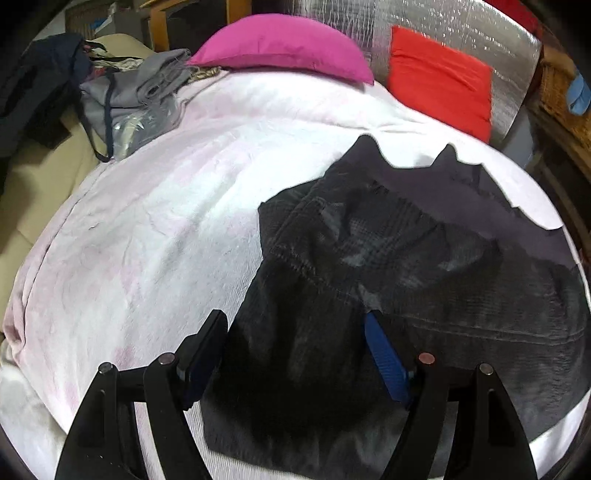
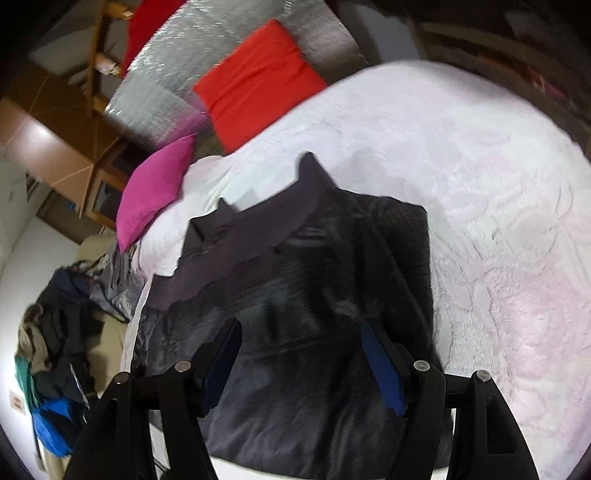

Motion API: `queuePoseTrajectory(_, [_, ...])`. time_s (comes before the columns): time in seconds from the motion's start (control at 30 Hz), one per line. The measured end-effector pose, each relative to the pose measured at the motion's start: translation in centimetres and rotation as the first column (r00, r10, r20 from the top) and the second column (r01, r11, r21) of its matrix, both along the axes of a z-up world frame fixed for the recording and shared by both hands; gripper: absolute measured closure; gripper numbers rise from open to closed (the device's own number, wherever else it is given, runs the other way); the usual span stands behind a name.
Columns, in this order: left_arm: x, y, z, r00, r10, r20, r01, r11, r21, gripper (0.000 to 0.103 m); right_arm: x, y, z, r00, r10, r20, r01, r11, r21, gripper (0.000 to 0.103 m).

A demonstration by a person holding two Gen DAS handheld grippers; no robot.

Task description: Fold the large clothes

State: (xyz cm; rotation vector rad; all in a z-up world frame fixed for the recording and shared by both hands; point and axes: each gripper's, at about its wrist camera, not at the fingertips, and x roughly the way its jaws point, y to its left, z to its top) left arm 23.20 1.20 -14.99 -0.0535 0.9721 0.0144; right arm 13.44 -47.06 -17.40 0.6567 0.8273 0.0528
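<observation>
A dark grey-black garment (image 1: 388, 258) lies partly folded on a white, faintly pink bedspread (image 1: 166, 221). My left gripper (image 1: 295, 321) is open and empty, hovering over the garment's near left part. In the right wrist view the same garment (image 2: 314, 295) lies on the bedspread (image 2: 498, 221), with a lighter grey lining band across its far edge. My right gripper (image 2: 299, 328) is open and empty above the garment's near half.
A magenta pillow (image 1: 284, 48) and a red pillow (image 1: 439, 81) lie at the head of the bed against a silver foil panel (image 1: 461, 26). A heap of grey and dark clothes (image 1: 122, 96) sits at the far left, also in the right wrist view (image 2: 62, 350).
</observation>
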Motion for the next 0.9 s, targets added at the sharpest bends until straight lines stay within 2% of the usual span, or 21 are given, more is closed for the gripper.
queuePoseTrajectory(0.1, [-2.5, -0.6, 2.2, 0.998, -0.014, 0.064, 0.015, 1.000, -0.008, 0.026, -2.7, 2.6, 2.6, 0.998, 0.010, 0.063, -0.006, 0.997, -0.074, 0.023])
queuePoseTrajectory(0.27, [-8.4, -4.0, 5.8, 0.979, -0.053, 0.199, 0.052, 0.999, 0.007, 0.011, -7.0, 8.3, 4.7, 0.995, 0.046, 0.091, -0.025, 0.975, -0.222, 0.002])
queuePoseTrajectory(0.37, [-11.7, -6.4, 7.0, 0.966, -0.086, 0.245, 0.087, 0.996, 0.007, 0.005, -9.4, 11.3, 4.3, 0.996, 0.041, 0.080, -0.015, 0.954, -0.300, 0.002])
queuePoseTrajectory(0.5, [-14.4, -9.0, 7.6, 0.964, -0.129, 0.233, 0.122, 0.991, 0.044, 0.005, -11.8, 14.1, 3.5, 0.998, 0.020, 0.056, 0.002, 0.930, -0.367, 0.002])
queuePoseTrajectory(0.6, [-16.0, -9.4, 8.2, 0.959, -0.139, 0.248, 0.129, 0.990, 0.058, 0.005, -13.4, 15.2, 3.7, 0.997, 0.025, 0.078, 0.008, 0.920, -0.393, 0.002])
queuePoseTrajectory(0.7, [-16.6, -9.3, 8.9, 0.960, -0.125, 0.250, 0.119, 0.992, 0.042, 0.005, -14.2, 16.0, 4.3, 0.995, 0.026, 0.092, 0.019, 0.890, -0.456, 0.002])
queuePoseTrajectory(0.9, [-18.0, -9.0, 9.9, 0.959, -0.101, 0.266, 0.098, 0.995, 0.024, 0.005, -15.4, 17.1, 6.6, 0.988, 0.040, 0.150, 0.037, 0.878, -0.477, 0.002])
